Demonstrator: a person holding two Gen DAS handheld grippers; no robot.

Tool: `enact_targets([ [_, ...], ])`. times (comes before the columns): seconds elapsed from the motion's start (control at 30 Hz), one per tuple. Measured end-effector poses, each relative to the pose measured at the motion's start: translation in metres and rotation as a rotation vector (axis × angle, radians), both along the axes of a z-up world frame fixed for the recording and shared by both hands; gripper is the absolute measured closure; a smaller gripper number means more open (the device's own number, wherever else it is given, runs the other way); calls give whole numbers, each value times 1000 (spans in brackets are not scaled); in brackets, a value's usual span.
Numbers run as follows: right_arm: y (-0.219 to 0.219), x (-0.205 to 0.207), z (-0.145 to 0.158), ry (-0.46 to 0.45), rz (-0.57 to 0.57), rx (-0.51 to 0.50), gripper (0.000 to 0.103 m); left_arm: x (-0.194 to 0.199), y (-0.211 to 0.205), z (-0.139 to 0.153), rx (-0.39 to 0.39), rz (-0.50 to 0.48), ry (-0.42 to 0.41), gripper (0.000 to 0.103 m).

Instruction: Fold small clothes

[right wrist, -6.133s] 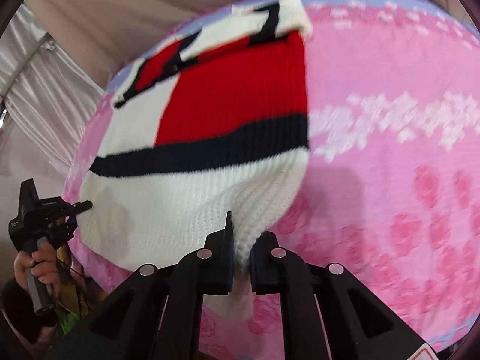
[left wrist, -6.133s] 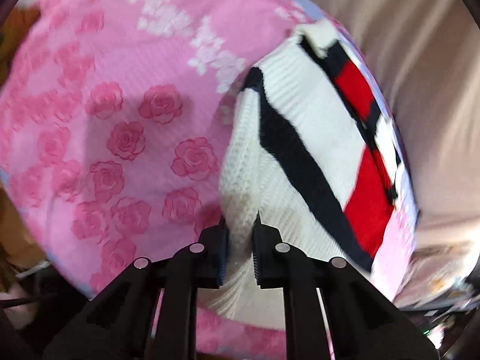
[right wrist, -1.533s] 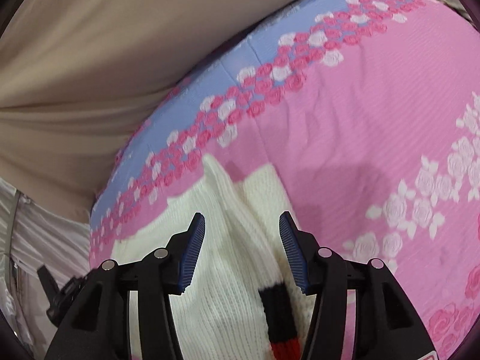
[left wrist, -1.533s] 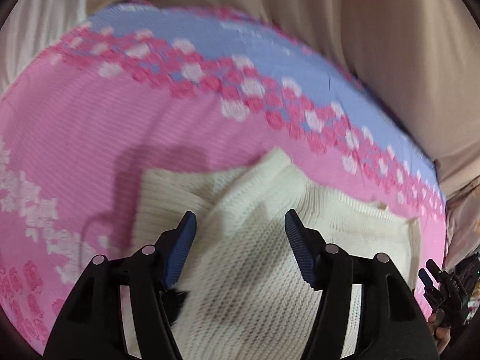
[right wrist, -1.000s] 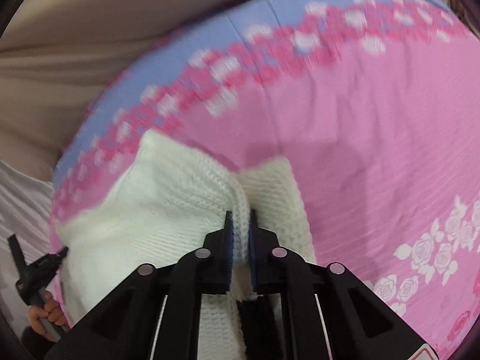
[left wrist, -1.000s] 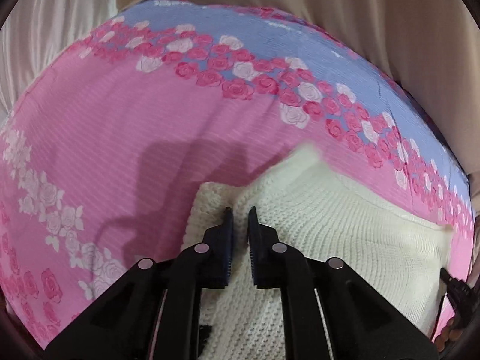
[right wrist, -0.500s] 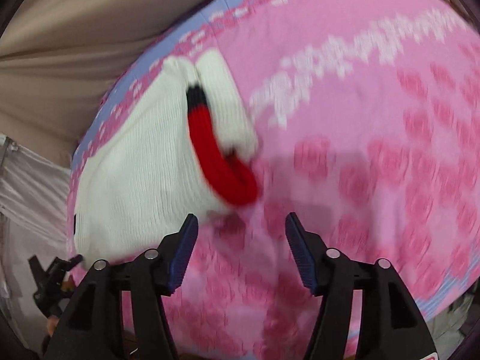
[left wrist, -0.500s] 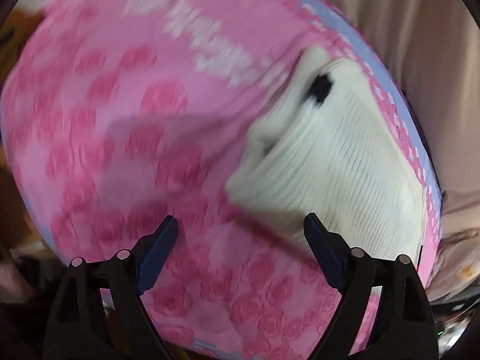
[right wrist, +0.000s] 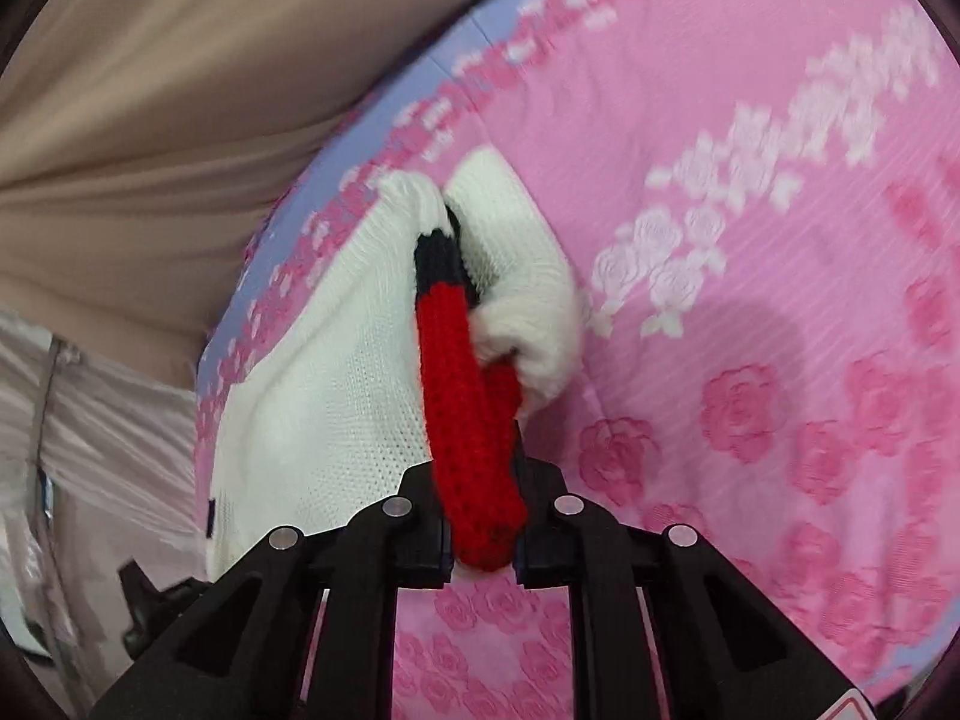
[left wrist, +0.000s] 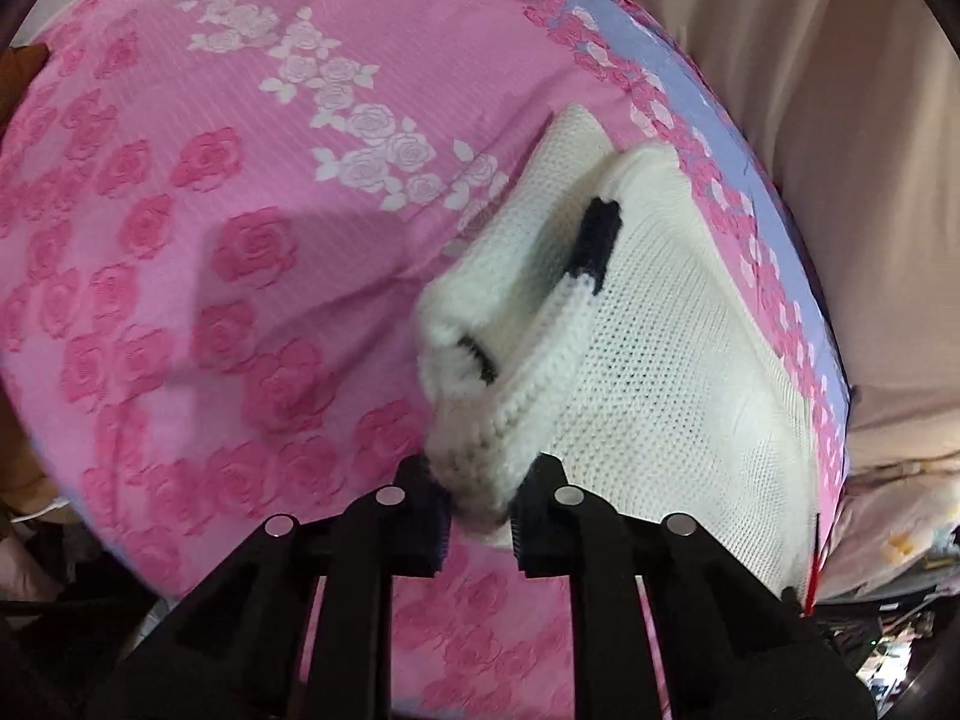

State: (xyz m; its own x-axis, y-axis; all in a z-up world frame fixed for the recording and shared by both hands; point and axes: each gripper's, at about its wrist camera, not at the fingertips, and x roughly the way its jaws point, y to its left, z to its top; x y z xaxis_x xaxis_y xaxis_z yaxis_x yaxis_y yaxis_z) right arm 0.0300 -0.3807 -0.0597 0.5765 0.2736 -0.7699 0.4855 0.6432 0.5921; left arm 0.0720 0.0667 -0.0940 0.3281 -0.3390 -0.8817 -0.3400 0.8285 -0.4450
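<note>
Bed: pink rose-print sheet (left wrist: 240,192), beige curtain (left wrist: 840,120) behind.
Sweater: white knit (left wrist: 660,360), folded, lying on the sheet near its blue border.
Left gripper (left wrist: 478,525): clamped on the sweater's white edge.
Right gripper (right wrist: 483,534): clamped on its red fold.

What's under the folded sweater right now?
The sweater lies on the pink rose-print bedsheet, which shows all around it. Both the left gripper and right gripper pinch its near edge. Whatever is directly beneath the knit is covered.
</note>
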Motion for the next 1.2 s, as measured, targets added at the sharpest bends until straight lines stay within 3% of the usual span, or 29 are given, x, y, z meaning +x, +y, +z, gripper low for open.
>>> enact_targets([
  [0.1,-2,-34,22,23,44,-64,92,-30,11,3,3,-52,42,90],
  [0.17,1,-62,24,89,87,-134,92,-51,13,-3,18,-99,86,90],
  [0.33,7,-121,-28,263,153,-148,89,-81,3,-32,71,-160,164,86],
  [0.4,8,-125,-33,257,136,-126,83,-79,3,-14,110,-158,115,77],
  [0.43,6,-122,-25,252,119,-145,73,-75,2,-1,133,-156,78,74],
  [0.5,4,-116,-2,233,110,-261,66,-66,1,29,180,-147,-27,52],
  [0.57,0,-101,22,175,95,-358,45,-50,-1,51,220,-135,-117,34],
  [0.67,-7,-62,33,103,95,-357,42,-11,-18,54,204,-150,-168,31],
  [0.77,-6,-14,18,92,109,-315,42,26,-40,30,212,-187,-128,31],
  [0.83,-5,15,-2,121,110,-281,42,37,-50,10,212,-209,-86,37],
  [0.9,-2,32,-17,138,103,-245,45,47,-58,-9,232,-215,-41,70],
  [0.93,1,35,-23,146,98,-236,66,45,-58,-10,247,-205,-40,78],
  [0.97,4,40,-27,134,112,-215,93,45,-55,-6,227,-185,-51,85],
  [1.03,10,40,-11,81,106,-249,95,43,-46,4,189,-156,-73,88],
  [1.13,7,32,26,-20,73,-315,96,49,-43,7,222,-153,-75,89],
  [1.2,-4,39,18,10,62,-308,96,54,-48,-10,257,-168,-39,89],
])
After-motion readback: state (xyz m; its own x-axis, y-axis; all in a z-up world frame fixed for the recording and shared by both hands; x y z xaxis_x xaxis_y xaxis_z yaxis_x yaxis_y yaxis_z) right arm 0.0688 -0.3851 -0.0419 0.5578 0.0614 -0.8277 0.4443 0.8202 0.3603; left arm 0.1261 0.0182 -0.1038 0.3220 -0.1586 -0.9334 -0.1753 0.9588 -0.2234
